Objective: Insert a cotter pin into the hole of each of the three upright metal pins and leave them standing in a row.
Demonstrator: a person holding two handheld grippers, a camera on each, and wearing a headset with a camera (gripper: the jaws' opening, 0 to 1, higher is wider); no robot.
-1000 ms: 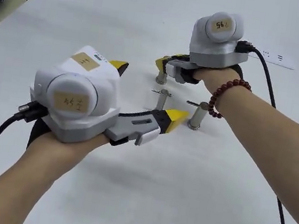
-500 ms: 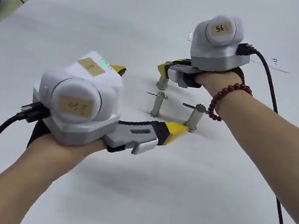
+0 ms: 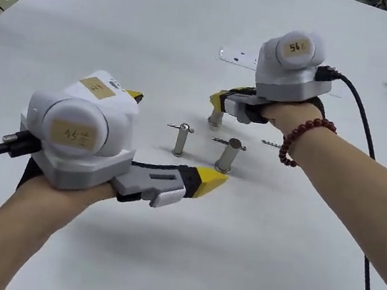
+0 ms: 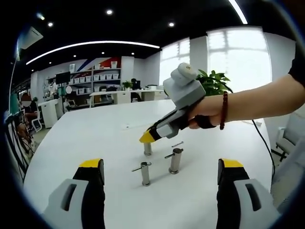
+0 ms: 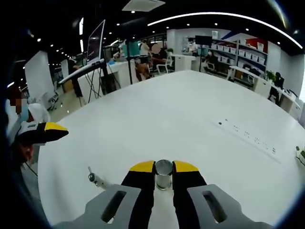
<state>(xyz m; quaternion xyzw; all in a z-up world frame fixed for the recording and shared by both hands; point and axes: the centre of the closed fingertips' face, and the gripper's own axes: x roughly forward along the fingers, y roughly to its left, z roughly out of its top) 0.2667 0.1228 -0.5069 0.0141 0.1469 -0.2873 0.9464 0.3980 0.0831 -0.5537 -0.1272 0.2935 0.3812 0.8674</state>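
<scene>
Right gripper (image 5: 164, 167) pinches the far upright steel pin (image 5: 163, 177) at its yellow jaw tips, the beaded-bracelet wrist (image 3: 300, 131) reaching out over the white workbench (image 3: 271, 257). Nearer than that pin stand two smooth grey cylinders, the middle pin (image 3: 180, 143) and the outer pin (image 3: 227, 158), each crossed by a thin cotter pin (image 3: 176, 126). Left gripper (image 4: 160, 164) hovers nearest, jaws spread wide, empty. A loose cotter pin (image 4: 177, 143) lies beside the far pin.

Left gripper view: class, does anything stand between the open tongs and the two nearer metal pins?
Nothing visible does. Bare table separates the left tongs from the nearer left pin and nearer right pin; the right tongs grip the third pin behind them.
</scene>
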